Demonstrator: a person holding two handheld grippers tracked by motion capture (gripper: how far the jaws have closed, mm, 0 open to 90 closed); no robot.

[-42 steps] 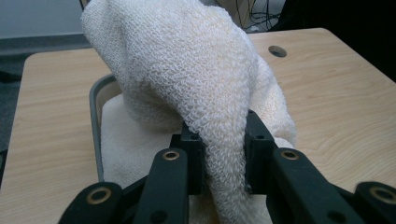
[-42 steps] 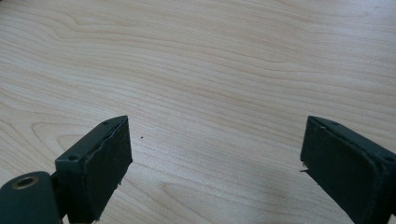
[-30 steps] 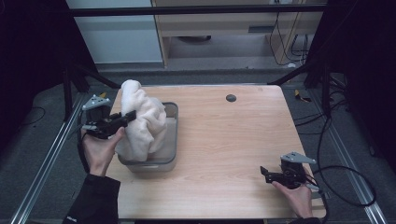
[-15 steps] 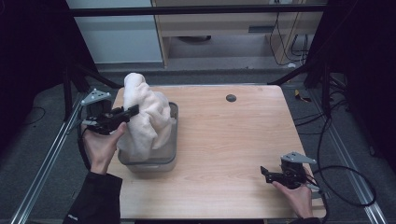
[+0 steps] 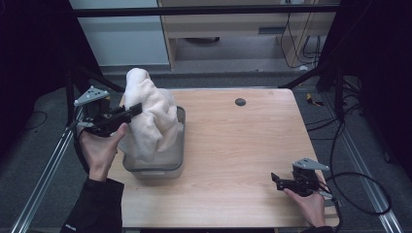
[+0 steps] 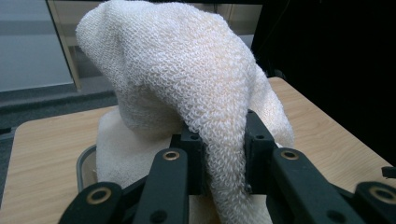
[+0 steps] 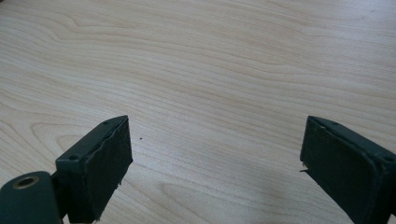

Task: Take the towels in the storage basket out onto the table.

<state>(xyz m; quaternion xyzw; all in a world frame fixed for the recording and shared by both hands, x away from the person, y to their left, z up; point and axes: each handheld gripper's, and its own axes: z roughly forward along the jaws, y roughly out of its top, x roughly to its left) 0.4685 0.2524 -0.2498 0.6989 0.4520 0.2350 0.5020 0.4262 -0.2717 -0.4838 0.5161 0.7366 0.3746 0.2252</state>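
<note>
Left gripper (image 5: 130,111): clamped on a fold of cream towel (image 5: 148,116), which hangs partly lifted, its lower end in the grey bin (image 5: 179,167) (removal judged half done). Right gripper (image 5: 278,180): jaws apart, idle over table (image 5: 243,145).

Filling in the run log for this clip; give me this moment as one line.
left gripper: shut on towel, lifted above bin | right gripper: open, over table

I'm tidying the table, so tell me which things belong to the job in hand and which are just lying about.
In the job:
cream towel
grey bin
left gripper, shut on the towel

Lying about:
right gripper, open over bare table
dark round spot
</note>
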